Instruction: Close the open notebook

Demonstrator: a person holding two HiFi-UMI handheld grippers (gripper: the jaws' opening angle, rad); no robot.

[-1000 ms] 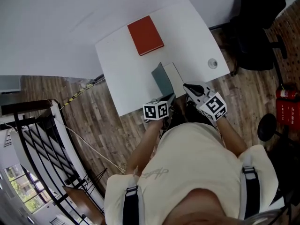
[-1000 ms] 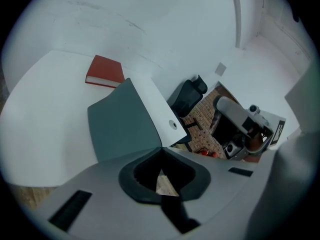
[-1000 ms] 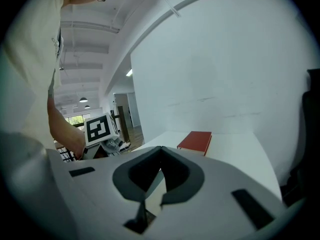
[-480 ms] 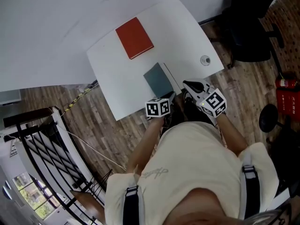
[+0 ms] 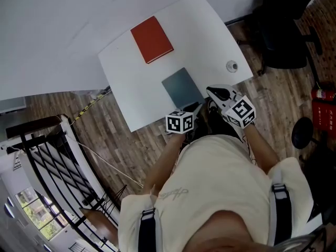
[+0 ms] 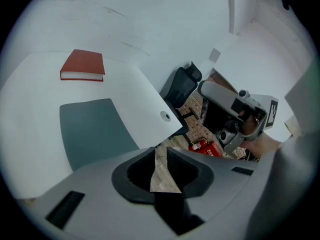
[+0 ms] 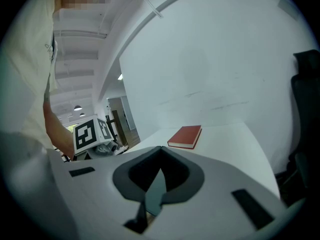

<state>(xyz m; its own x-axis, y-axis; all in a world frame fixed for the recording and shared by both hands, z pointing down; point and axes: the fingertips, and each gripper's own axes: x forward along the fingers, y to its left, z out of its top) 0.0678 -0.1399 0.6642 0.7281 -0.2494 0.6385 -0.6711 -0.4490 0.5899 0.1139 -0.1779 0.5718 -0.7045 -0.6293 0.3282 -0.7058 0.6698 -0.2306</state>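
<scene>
The notebook (image 5: 181,87) lies flat with its grey-green cover up, and I can see no pages, so I judge it already closed. It sits near the front edge of the white surface (image 5: 131,93), toward the right front corner. Its long axis runs from that edge back toward the far side, turned a little off square. Farther along the same line, well apart from it near the far edge, lies a red book (image 5: 151,39). There is also a small round fitting (image 5: 231,65) by the right corner. From my left gripper (image 6: 160,149) the notebook is ahead and to the left. That gripper hangs just off the front edge, its jaws parted by only a narrow slit with bare floor showing through and nothing between them. My right gripper (image 7: 161,149) is pressed together at the tips and empty. A sliver of grey-green shows behind its jaws, so it points over the notebook's near right corner. In the head view it looks the closer of the two. If the cover needs a final press, I would bring the right one forward and down onto that corner.
</scene>
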